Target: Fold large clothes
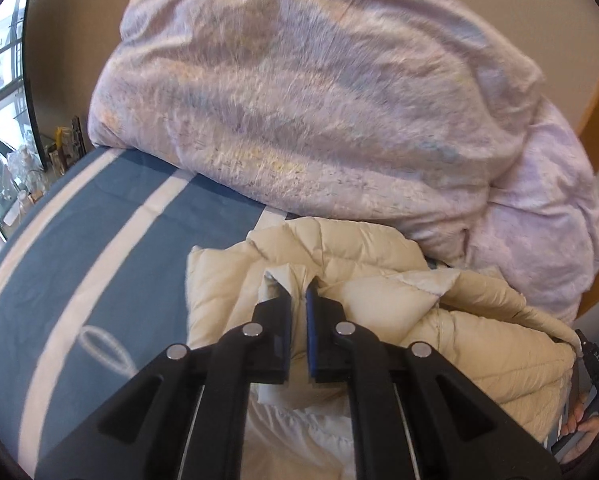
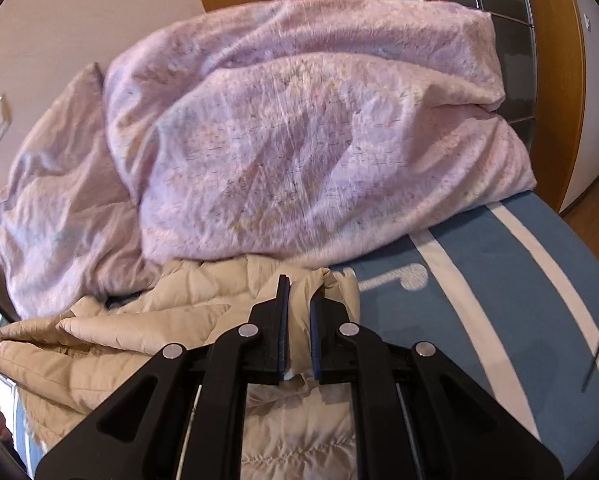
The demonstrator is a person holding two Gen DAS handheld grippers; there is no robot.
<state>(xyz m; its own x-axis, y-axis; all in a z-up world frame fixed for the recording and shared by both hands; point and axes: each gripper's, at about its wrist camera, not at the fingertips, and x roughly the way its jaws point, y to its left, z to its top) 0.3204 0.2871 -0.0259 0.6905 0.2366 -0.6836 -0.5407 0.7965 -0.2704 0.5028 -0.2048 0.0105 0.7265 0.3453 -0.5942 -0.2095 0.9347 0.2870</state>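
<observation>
The cream quilted jacket (image 1: pixel 399 320) lies bunched on the bed, on a blue sheet with white stripes (image 1: pixel 99 240), its far edge pressed against a big heap of lilac duvet (image 1: pixel 319 100) that fills the back of the bed up to the wall. The left tongs (image 1: pixel 298 292) are closed on a fold of the jacket's fabric, which stands pinched up between the two black fingers; the right tongs (image 2: pixel 299 292) are likewise clamped on a ridge of the jacket (image 2: pixel 179 320) near its edge. In the left wrist view open striped sheet runs away to the left of the jacket as far as the bed's edge, where a cluttered sill of small bottles (image 1: pixel 27 184) stands under a window (image 1: pixel 3 60). In the right wrist view bare sheet (image 2: pixel 499 280) lies to the right of the jacket, up to the bed's rim and a wooden door frame (image 2: pixel 559 80) beyond. Behind the jacket the duvet (image 2: pixel 299 140) leaves no room. The near part of the jacket is hidden under the tongs' black arms in both views, and its full outline cannot be made out. At the lower right rim of the left view a person's hand (image 1: pixel 583 428) shows, cut off by the frame. Both pictures are somewhat blurred, so the duvet's print is unclear.
</observation>
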